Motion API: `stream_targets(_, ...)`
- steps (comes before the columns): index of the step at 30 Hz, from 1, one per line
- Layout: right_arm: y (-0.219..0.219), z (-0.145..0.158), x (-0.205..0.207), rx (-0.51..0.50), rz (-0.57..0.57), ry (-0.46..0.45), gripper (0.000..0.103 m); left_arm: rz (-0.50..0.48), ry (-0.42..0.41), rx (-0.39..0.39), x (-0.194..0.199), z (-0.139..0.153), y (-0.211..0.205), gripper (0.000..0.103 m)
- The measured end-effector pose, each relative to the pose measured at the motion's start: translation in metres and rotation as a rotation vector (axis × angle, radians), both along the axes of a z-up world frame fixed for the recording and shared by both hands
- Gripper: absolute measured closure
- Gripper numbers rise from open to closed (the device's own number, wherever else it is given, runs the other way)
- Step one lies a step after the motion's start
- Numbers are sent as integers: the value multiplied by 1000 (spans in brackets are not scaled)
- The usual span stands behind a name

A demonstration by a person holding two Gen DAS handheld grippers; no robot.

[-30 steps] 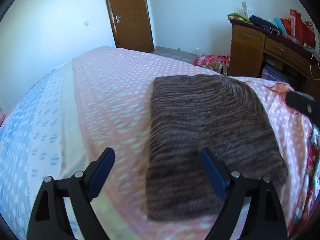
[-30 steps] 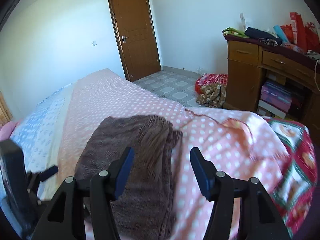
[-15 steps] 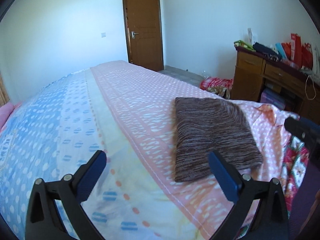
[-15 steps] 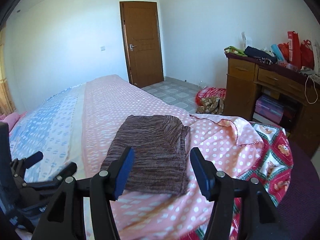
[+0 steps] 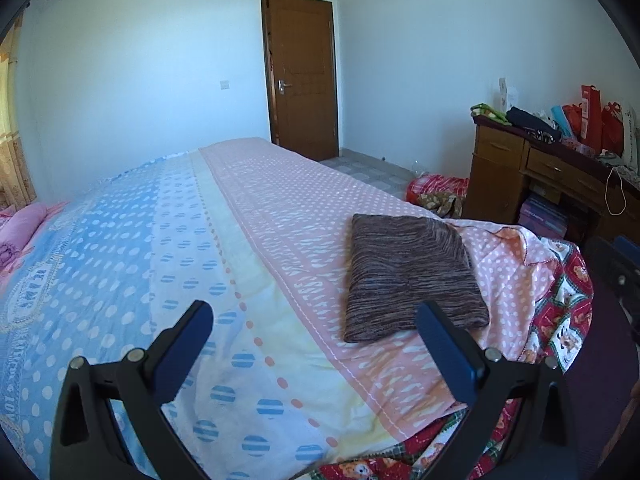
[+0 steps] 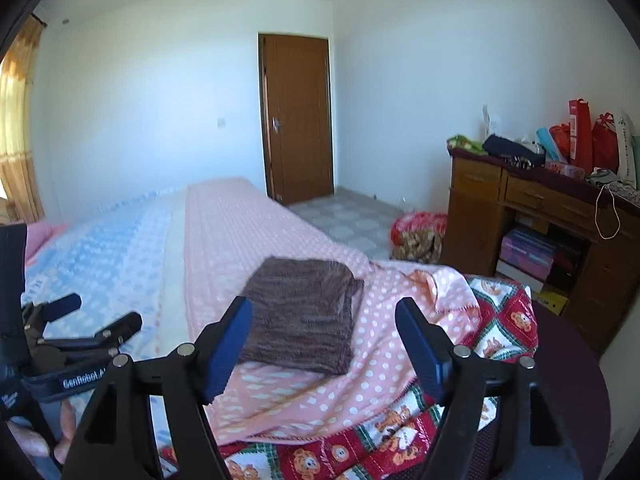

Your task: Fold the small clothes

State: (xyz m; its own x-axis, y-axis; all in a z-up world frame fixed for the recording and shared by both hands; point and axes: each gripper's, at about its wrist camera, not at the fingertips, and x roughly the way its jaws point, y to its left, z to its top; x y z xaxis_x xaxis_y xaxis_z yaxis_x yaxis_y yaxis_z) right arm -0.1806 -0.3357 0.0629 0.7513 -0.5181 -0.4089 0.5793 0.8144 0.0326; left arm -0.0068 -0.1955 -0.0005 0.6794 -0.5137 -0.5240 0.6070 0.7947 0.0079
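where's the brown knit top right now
The folded brown top lies flat on the pink dotted sheet, near the bed's right corner, ahead of both open grippers and touching neither.

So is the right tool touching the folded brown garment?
Apart. The right wrist view shows the right tool open and raised, with pink bedspread visible between its fingertips and the folded brown garment.

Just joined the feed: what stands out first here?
A folded brown knit lies flat on the pink dotted sheet, near the bed's right edge. Both claws, left and right, hang open and empty, clear of it. A cluttered wooden desk stands right.
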Motion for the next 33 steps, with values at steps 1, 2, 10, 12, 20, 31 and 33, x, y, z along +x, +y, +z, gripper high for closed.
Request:
stream_targets(1, 1, 0, 2, 6, 9, -1, 28, 5, -12, 2, -4, 3, 1, 0)
stream_targets(2, 2, 0, 4, 17, 24, -6, 28, 9, -21, 3, -7, 5, 1, 0)
stream_targets(10, 10, 11, -6, -26, 31, -48, 28, 42, -74, -4, -23, 16, 3, 0)
stream_targets(12, 10, 14, -11, -37, 24, -63, 28, 52, -84, -9, -25, 17, 3, 0)
stream_targets(20, -3, 10, -17, 21, 12, -84, 28, 72, -81, -35, -31, 20, 3, 0)
stream_targets(31, 2, 8, -13, 15, 26, -68, 28, 60, -105, 4, -36, 19, -2, 0)
stream_targets(33, 5, 7, -12, 15, 29, -64, 28, 58, -99, 3, -36, 19, -1, 0)
